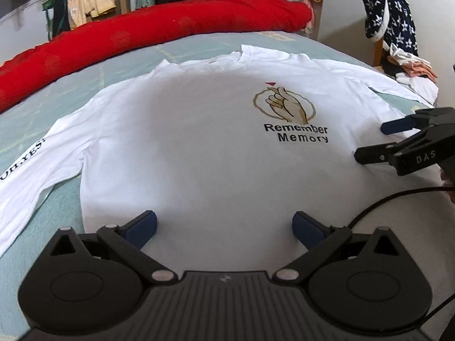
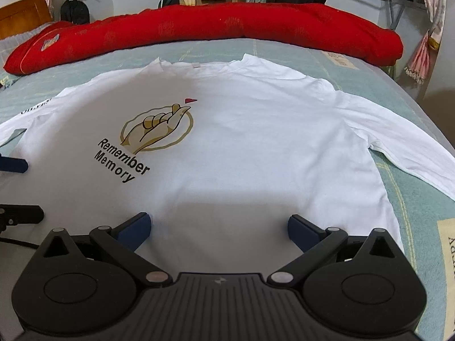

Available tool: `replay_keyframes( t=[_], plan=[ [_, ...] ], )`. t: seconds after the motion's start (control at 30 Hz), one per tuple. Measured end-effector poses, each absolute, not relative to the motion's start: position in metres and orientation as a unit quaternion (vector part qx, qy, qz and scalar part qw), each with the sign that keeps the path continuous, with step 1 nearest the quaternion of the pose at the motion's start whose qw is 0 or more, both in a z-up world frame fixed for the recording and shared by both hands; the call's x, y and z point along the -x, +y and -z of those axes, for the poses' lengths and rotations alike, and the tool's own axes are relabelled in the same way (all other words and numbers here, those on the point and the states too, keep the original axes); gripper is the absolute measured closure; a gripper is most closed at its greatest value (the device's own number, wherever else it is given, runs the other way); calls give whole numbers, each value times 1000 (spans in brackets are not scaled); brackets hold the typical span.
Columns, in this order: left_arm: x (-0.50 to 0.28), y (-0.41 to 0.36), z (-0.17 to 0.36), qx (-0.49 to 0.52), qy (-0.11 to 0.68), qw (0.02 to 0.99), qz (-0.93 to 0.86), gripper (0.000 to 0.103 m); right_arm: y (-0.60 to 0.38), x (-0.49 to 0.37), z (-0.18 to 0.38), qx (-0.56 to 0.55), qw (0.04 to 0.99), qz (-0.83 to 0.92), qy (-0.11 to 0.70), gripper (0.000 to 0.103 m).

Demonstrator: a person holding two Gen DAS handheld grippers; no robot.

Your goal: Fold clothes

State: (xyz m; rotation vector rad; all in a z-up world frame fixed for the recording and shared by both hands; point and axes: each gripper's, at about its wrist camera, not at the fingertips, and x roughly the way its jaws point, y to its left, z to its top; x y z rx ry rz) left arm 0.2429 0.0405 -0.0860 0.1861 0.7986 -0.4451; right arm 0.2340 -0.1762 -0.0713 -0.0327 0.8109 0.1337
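1. The white long-sleeved shirt [image 1: 199, 147] lies spread flat and face up on the bed [image 2: 421, 199], collar toward the far side, where a red quilt [image 2: 216, 25] is rolled up along the edge. A printed design of a hand with the words "Remember Memory" [image 1: 287, 108] sits on the chest. One sleeve [image 1: 37, 170], with black lettering on it, runs out to the left; the other sleeve [image 2: 398, 147] reaches toward the right edge of the bed.

2. The shirt looks like thin, soft cotton: light, limp and apt to sag or wrinkle when lifted. It should not slip much on the bedsheet, but a single pinch would let the rest trail. My judgement is that it is best taken at two points on an edge at once, such as a shoulder seam and the hem on the same side, or at a sleeve cuff, so the fold line stays straight.

3. The left gripper [image 1: 224, 227] has its fingers spread wide over the lower body of the shirt, with nothing between them. Whether the tips touch the cloth I cannot tell.

4. The right gripper [image 2: 219, 228] is likewise wide open and holds nothing, placed over the lower right part of the shirt. In the left view it shows side-on near the print, fingers [image 1: 398, 125] parted.

5. No fold has been made yet.
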Motion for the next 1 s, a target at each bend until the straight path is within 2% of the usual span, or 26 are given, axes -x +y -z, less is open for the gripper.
replay_keyframes(
  t=[0.07, 0.17, 0.27, 0.37, 0.47, 0.63, 1.0],
  plan=[
    [-234, 40, 83, -96, 375, 899, 205, 2, -176, -230, 71, 14, 919, -60, 389, 0],
    [-205, 42, 67, -118, 320, 921, 190, 3, -176, -220, 64, 5, 925, -70, 374, 0],
    [-167, 47, 52, -106, 279, 937, 183, 2, -176, -183, 43, -14, 943, -82, 322, 0],
    [-141, 49, 51, -64, 289, 938, 182, 2, -169, -142, 32, -20, 952, -81, 294, 0],
    [-129, 46, 64, -55, 306, 936, 166, 2, -163, -122, 40, -17, 946, -85, 311, 0],
    [-115, 44, 85, -49, 329, 933, 139, 2, -168, -119, 74, -25, 933, -63, 354, 0],
    [-74, 57, 80, -51, 347, 929, 116, 2, -169, -91, 85, 14, 940, -80, 333, 0]
  ],
)
